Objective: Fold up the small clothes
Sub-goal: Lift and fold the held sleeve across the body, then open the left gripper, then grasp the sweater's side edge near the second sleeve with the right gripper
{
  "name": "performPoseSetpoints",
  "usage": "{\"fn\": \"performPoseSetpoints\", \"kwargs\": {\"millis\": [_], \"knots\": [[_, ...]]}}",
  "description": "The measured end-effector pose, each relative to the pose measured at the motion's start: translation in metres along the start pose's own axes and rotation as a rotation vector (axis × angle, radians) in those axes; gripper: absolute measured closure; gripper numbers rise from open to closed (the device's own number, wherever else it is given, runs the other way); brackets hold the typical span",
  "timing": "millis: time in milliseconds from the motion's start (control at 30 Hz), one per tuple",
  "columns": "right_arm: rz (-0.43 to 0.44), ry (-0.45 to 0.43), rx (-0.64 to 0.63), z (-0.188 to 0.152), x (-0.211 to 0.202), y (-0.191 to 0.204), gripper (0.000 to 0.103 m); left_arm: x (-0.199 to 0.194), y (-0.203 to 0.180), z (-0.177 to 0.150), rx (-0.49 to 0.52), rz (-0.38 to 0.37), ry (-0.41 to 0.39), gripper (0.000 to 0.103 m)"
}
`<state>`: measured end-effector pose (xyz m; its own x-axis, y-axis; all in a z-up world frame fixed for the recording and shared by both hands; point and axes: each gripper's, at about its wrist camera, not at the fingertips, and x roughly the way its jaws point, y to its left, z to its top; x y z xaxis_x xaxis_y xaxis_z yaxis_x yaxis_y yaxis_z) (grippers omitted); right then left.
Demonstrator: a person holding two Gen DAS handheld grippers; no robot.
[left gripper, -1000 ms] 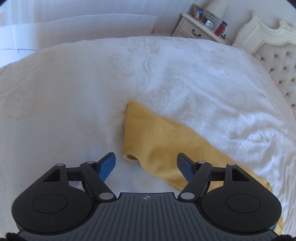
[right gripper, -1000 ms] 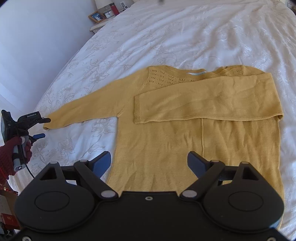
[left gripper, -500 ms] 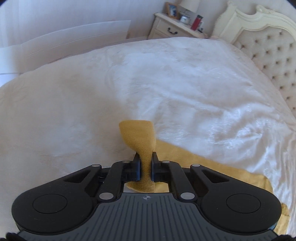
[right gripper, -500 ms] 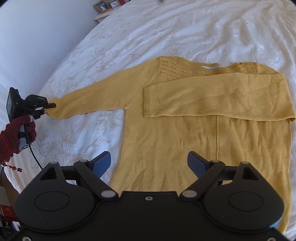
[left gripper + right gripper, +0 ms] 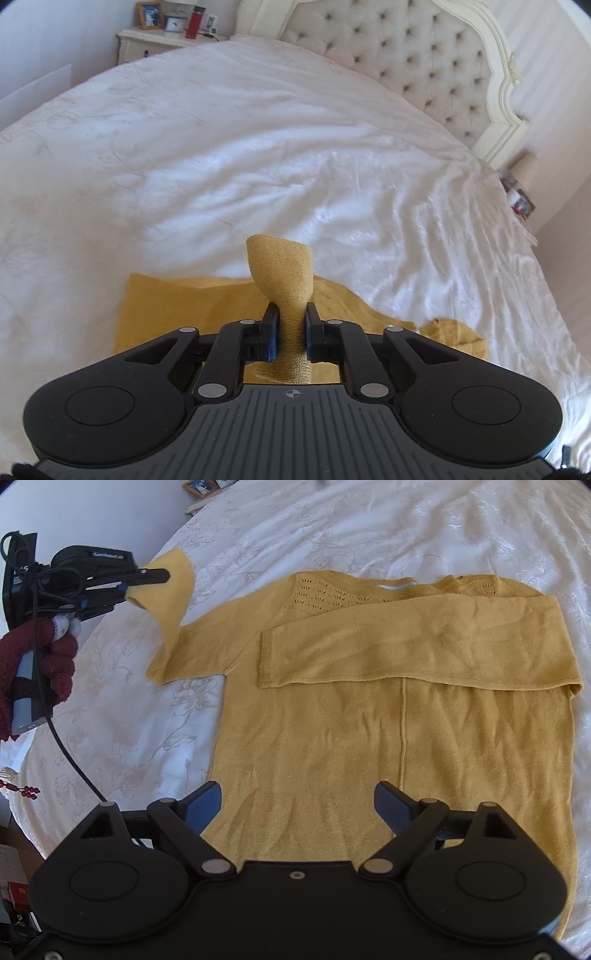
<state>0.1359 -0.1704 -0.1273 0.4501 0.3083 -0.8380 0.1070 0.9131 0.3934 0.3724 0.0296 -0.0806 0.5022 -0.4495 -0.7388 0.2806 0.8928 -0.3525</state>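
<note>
A mustard-yellow knit sweater (image 5: 369, 738) lies flat on the white bedspread (image 5: 258, 147). One sleeve (image 5: 424, 638) is folded across its chest. The other sleeve's cuff (image 5: 280, 266) sticks up between the pads of my left gripper (image 5: 290, 314), which still press on it, though the jaws are opening slightly. In the right wrist view, the left gripper (image 5: 144, 579) holds that sleeve (image 5: 173, 590) lifted and bent back above the bed at the upper left. My right gripper (image 5: 297, 801) hovers open over the sweater's lower hem with nothing between its fingers.
A tufted headboard (image 5: 424, 62) and a nightstand (image 5: 162, 37) with frames and a red bottle stand at the bed's far end. A lamp (image 5: 524, 173) sits at the right. A hand in a dark red glove (image 5: 55, 657) holds the left gripper, and a black cable (image 5: 66, 753) hangs from it.
My left gripper shut on the sleeve cuff, lifted it off the bed and carried it inward toward the sweater body, swinging to face the headboard. The right gripper dipped slightly and stayed open.
</note>
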Motion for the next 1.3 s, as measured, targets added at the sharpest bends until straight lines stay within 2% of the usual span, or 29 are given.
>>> {"fn": "performPoseSetpoints", "kwargs": {"millis": [33,100,267,367,467,633,767,967,1133,1233,1300], "knots": [[-0.004,-0.002,0.006,-0.001,-0.001,-0.004,0.012,0.008,-0.009,-0.004,0.003,-0.009,0.016,0.079],[-0.011,-0.005,0.018,-0.002,-0.004,-0.012,0.012,0.016,-0.024,-0.012,0.007,-0.031,0.034,0.078],[-0.021,-0.02,0.029,0.002,-0.007,-0.024,0.012,0.009,-0.037,-0.028,0.048,-0.041,0.027,0.062],[-0.025,-0.028,0.021,0.011,-0.002,-0.027,0.012,0.007,-0.027,-0.034,0.074,0.024,0.036,0.061],[-0.023,-0.045,0.017,0.026,0.007,-0.027,0.012,0.012,-0.007,-0.039,0.082,0.12,0.063,0.061],[-0.045,-0.071,-0.038,0.061,0.03,-0.011,0.012,0.025,0.04,-0.045,0.017,0.24,0.116,0.061],[-0.074,-0.082,-0.121,0.091,0.058,0.013,0.012,0.043,0.069,-0.052,-0.019,0.287,0.167,0.061],[-0.127,-0.052,-0.253,0.122,0.116,0.049,0.012,0.06,0.087,-0.057,-0.056,0.268,0.203,0.058],[-0.234,0.014,-0.393,0.12,0.166,0.066,0.013,0.06,0.087,-0.059,-0.07,0.254,0.196,0.049],[-0.306,0.017,-0.448,0.116,0.178,0.064,0.017,0.06,0.085,-0.059,-0.065,0.251,0.195,0.047],[-0.37,-0.024,-0.409,0.118,0.168,0.052,0.017,0.058,0.086,-0.06,-0.067,0.244,0.195,0.047]]}}
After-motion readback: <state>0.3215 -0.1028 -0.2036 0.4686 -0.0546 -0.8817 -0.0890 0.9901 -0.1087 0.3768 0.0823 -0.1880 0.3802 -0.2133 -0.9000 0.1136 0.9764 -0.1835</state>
